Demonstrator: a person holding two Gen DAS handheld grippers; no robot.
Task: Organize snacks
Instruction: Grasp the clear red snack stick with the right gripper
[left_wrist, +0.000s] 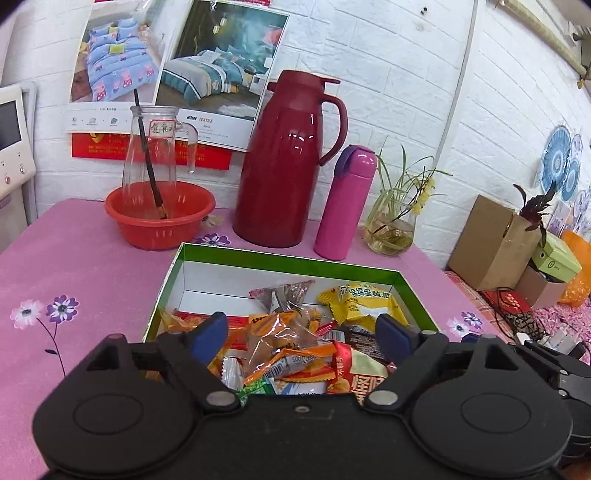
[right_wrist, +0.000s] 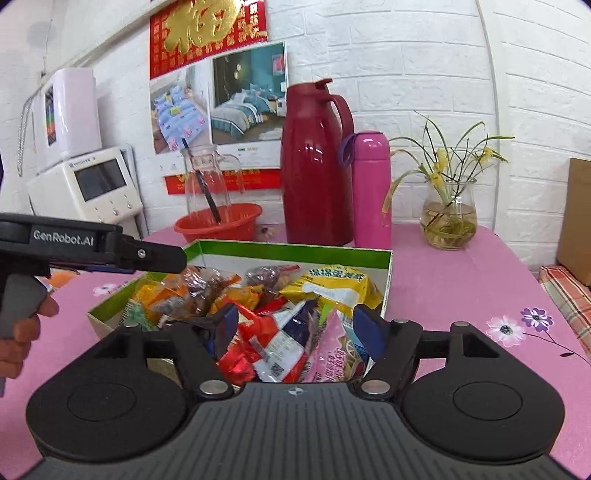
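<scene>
both jaws stand wide apart and empty: the left hand-held gripper (left_wrist: 299, 330) and the right hand-held gripper (right_wrist: 295, 326) each hover over the heap of snack packets (right_wrist: 291, 314) in the green-rimmed box (left_wrist: 291, 260) on the pink surface (left_wrist: 74, 266). the packets look light, soft and crinkly, likely slippery film. probably best to pinch a sealed edge or bunched corner, as with the yellow packet (left_wrist: 360, 301), not the puffed middle.

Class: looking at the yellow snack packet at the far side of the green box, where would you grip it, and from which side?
Grip the yellow snack packet by its crimped near edge, coming from above: it lies flat on the pile in the green box, whose far wall blocks that side.
</scene>
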